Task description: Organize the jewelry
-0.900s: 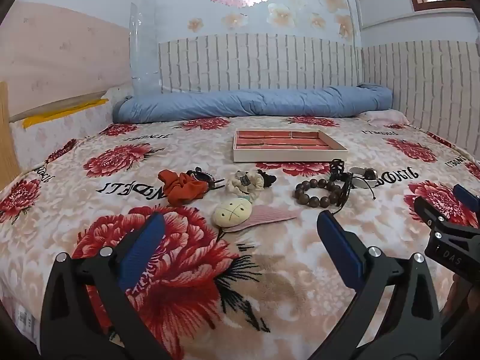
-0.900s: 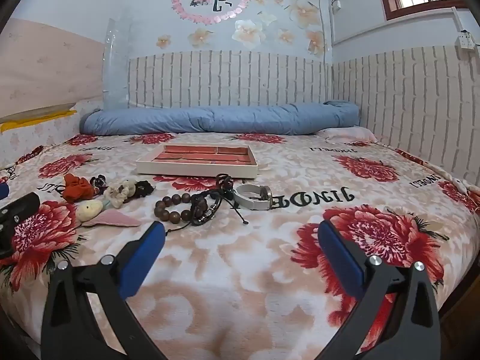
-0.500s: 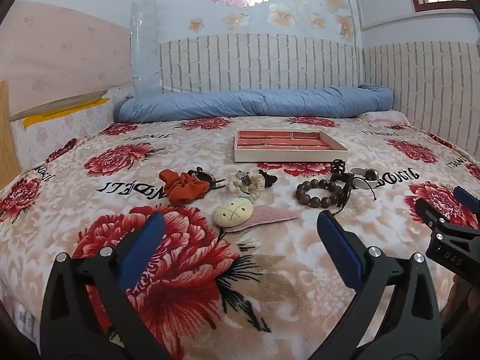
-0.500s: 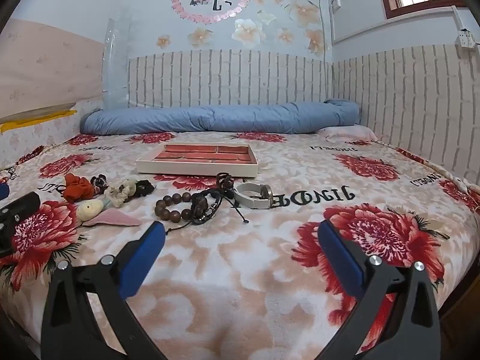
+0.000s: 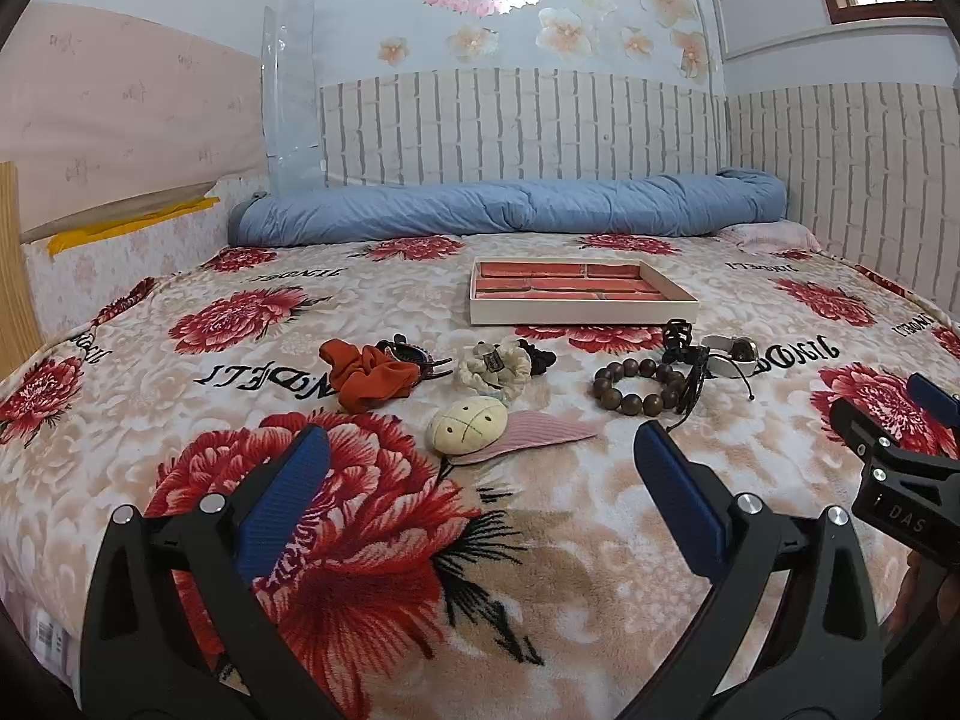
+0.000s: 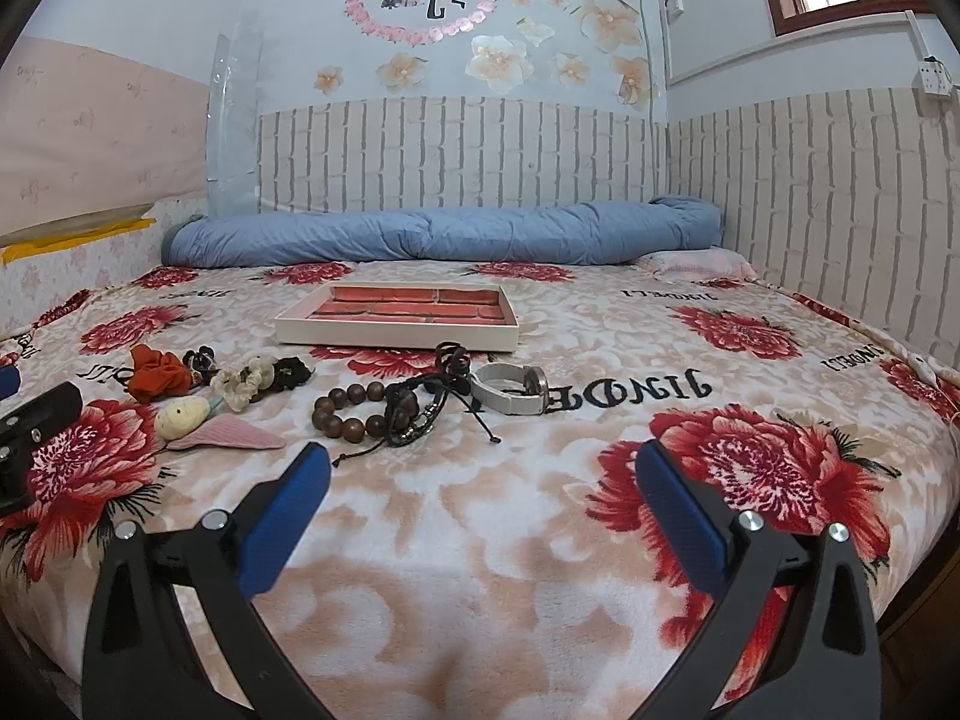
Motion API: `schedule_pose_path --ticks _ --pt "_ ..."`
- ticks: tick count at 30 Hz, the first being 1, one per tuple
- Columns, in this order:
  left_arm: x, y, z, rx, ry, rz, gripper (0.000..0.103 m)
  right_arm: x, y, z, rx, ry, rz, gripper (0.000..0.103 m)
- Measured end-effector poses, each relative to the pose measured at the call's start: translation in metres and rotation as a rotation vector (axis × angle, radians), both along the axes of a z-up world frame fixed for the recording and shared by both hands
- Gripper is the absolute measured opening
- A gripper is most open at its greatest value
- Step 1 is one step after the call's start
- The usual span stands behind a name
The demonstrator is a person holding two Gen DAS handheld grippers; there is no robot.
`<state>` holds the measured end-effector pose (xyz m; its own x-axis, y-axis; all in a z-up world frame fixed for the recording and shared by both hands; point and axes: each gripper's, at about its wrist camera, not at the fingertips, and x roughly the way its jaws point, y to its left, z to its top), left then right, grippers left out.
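Observation:
A shallow tray (image 5: 582, 312) with red-lined compartments lies on the flowered bedspread; it also shows in the right wrist view (image 6: 396, 333). In front of it lie an orange scrunchie (image 5: 369, 375), a cream scrunchie (image 5: 495, 367), a cream and pink hair clip (image 5: 468, 429), a brown bead bracelet (image 5: 636, 385), black cord bracelets (image 5: 690, 369) and a white watch (image 5: 729, 354). The bead bracelet (image 6: 360, 411) and watch (image 6: 510, 390) lie ahead of my right gripper. My left gripper (image 5: 480, 456) is open and empty, just short of the hair clip. My right gripper (image 6: 480, 468) is open and empty.
A rolled blue quilt (image 5: 510, 210) lies along the far wall. Brick-pattern walls close the back and right side. The bed's right edge (image 6: 924, 516) drops off near the right gripper. The right gripper's body shows at the left wrist view's right edge (image 5: 900, 480).

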<state>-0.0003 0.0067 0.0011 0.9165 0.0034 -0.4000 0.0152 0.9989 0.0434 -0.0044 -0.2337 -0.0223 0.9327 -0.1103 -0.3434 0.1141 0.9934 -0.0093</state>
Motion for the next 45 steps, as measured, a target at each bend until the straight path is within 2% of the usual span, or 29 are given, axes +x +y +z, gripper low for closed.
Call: schedule_pose_path --ticks 45 --pt "0.0016 -0.0029 0.0003 -0.001 -0.001 0.003 0.098 0.0010 0.0014 -0.0011 0.001 0.006 -0.001 0.099"
